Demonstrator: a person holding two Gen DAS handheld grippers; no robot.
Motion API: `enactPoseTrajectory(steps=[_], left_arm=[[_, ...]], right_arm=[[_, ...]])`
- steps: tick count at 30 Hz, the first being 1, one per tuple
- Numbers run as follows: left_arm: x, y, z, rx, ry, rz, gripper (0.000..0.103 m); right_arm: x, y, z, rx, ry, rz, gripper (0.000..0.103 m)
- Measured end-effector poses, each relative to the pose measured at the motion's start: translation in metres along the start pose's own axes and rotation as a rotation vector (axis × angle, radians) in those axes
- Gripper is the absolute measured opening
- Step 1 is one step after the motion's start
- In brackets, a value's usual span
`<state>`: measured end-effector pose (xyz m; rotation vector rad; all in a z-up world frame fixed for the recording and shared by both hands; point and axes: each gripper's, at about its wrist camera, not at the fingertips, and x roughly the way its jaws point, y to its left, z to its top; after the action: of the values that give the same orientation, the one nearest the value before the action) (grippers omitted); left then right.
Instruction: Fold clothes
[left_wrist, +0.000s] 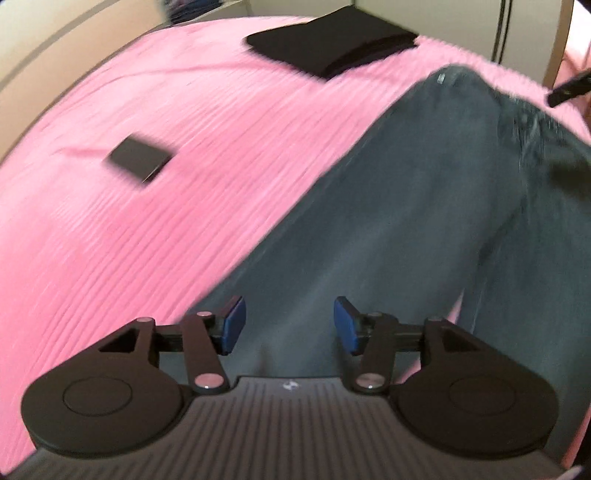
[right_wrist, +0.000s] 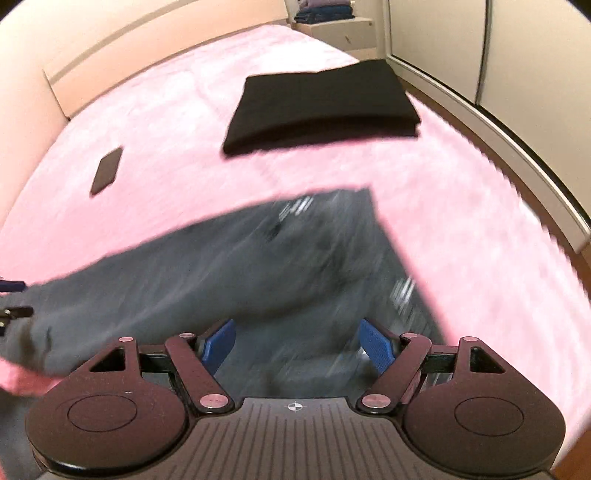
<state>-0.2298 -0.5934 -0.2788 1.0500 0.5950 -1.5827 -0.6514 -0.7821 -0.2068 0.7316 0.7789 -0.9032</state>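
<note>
A grey pair of jeans (left_wrist: 406, 221) lies spread on a pink bed cover (left_wrist: 166, 203). In the right wrist view the jeans (right_wrist: 221, 266) look blurred. My left gripper (left_wrist: 290, 325) hovers open over one jeans leg, blue pads apart with nothing between them. Open as well, my right gripper (right_wrist: 293, 345) hangs just above the wider part of the jeans and holds nothing. A folded black garment (right_wrist: 321, 107) rests further back on the bed; the left wrist view shows this black garment (left_wrist: 332, 44) at the top.
A small flat black device (left_wrist: 138, 160) lies on the cover to the left, the same device (right_wrist: 106, 170) showing in the right wrist view. A shelf with folded clothes (right_wrist: 325, 11) stands beyond the bed. Wardrobe doors (right_wrist: 517, 74) and a strip of floor run along the right.
</note>
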Motion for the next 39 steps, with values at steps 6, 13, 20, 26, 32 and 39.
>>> enactPoseTrajectory(steps=[6, 13, 20, 26, 32, 39], left_arm=[[0.085, -0.017, 0.079, 0.053, 0.017, -0.106, 0.051], [0.14, -0.022, 0.104, 0.123, 0.101, -0.168, 0.048], [0.126, -0.016, 0.119, 0.132, 0.073, -0.104, 0.01], [0.149, -0.018, 0.122, 0.14, 0.105, -0.041, 0.017], [0.112, -0.02, 0.113, 0.117, 0.031, 0.028, 0.033], [0.041, -0.047, 0.082, 0.035, -0.036, -0.06, 0.042]], right_arm=[[0.069, -0.062, 0.057, 0.034, -0.005, 0.087, 0.077], [0.124, -0.093, 0.071, 0.057, 0.042, 0.139, 0.041], [0.093, -0.069, 0.112, -0.132, -0.009, 0.107, 0.009], [0.125, -0.068, 0.111, -0.126, 0.005, 0.042, 0.038], [0.051, -0.078, 0.051, -0.038, -0.107, 0.039, 0.049], [0.015, -0.063, -0.045, -0.135, 0.061, 0.049, 0.049]])
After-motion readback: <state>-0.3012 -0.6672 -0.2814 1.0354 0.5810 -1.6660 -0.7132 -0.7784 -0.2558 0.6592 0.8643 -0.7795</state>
